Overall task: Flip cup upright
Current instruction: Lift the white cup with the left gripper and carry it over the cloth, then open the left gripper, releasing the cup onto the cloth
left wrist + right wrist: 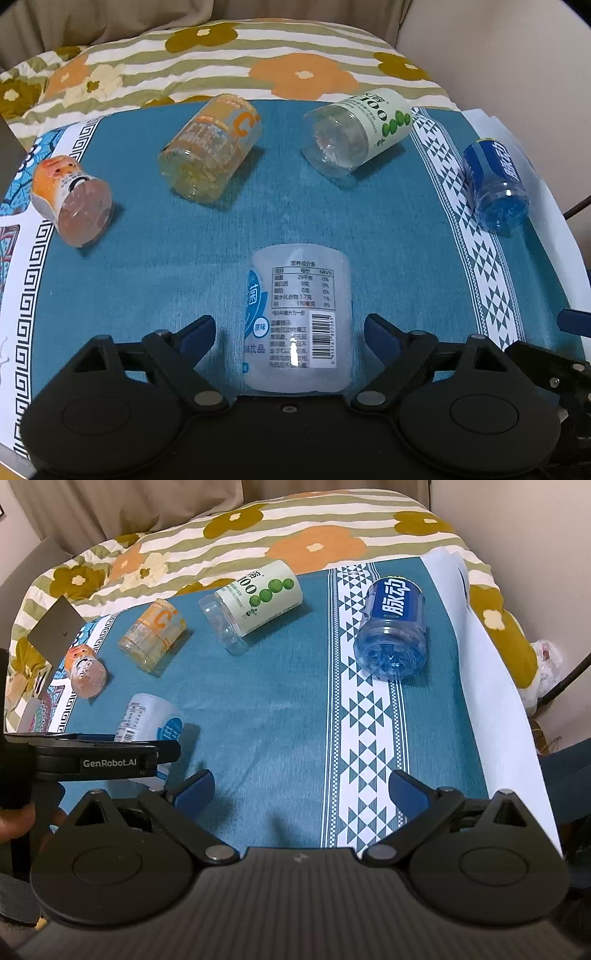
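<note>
Item 1. White-labelled cup (297, 325): frosted cut bottle bearing a nutrition table and barcode, lying on its side on the teal cloth (166, 258). It sits between the jaws of the left gripper (290, 328), which stand spread wide, a strip of cloth showing between each blue pad and the cup wall. In the right wrist view the same cup (151, 720) appears ahead and left of the right jaws, partly behind the left gripper's body.

Item 2. Right gripper (301, 794): jaws spread wide over bare cloth, nothing between them.

Item 3. Orange-labelled cup (212, 147): on its side, ahead and left of the left jaws.

Item 4. Green-fruit cup marked "100" (356, 133): on its side, ahead and right of the left jaws, well apart from them.

Item 5. Blue cup (393, 627): on its side on the cloth's white triangle-patterned band, ahead and right of the right jaws.

Item 6. Small peach-labelled cup (72, 201): on its side, far left of the left jaws, near the cloth's key-pattern border.

Item 7. Floral striped bedding (221, 62): beyond the cloth's far edge.
</note>
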`<state>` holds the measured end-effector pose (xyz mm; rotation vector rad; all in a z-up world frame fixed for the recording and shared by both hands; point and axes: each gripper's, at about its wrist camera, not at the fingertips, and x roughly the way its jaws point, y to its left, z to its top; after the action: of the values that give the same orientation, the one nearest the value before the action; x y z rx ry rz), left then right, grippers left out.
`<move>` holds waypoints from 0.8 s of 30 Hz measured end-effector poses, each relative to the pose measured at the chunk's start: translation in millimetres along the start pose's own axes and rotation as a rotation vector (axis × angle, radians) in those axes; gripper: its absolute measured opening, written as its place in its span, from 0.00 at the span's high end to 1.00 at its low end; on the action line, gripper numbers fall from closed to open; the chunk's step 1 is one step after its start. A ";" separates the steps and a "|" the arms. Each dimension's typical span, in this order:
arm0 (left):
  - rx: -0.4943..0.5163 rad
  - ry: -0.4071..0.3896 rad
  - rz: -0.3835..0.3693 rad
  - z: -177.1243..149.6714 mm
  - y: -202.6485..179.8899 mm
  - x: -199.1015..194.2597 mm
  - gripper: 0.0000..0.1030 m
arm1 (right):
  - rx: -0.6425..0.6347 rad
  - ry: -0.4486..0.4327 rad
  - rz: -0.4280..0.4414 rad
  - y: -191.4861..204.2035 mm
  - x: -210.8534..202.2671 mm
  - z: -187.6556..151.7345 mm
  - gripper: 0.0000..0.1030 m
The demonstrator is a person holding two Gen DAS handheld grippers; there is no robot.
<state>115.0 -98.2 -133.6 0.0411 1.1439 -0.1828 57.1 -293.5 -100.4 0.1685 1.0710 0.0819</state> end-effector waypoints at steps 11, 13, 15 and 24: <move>0.014 -0.011 -0.012 -2.5 0.3 -24.1 0.08 | 0.006 -0.016 0.006 2.2 -9.0 6.7 0.00; 0.007 -0.026 -0.017 -4.3 4.8 -37.2 0.05 | 0.008 -0.027 0.017 3.2 -16.5 15.7 0.00; -0.003 -0.044 -0.013 -7.6 12.3 -52.0 0.00 | 0.003 -0.026 0.032 6.4 -21.9 26.8 0.00; -0.065 -0.073 0.034 -26.2 70.5 -81.2 0.00 | -0.032 0.097 0.147 50.7 1.5 70.5 0.00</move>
<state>70.6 -15.5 -75.1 -0.0036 1.0745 -0.1165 120.5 -250.3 -59.8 0.2163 1.1521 0.2410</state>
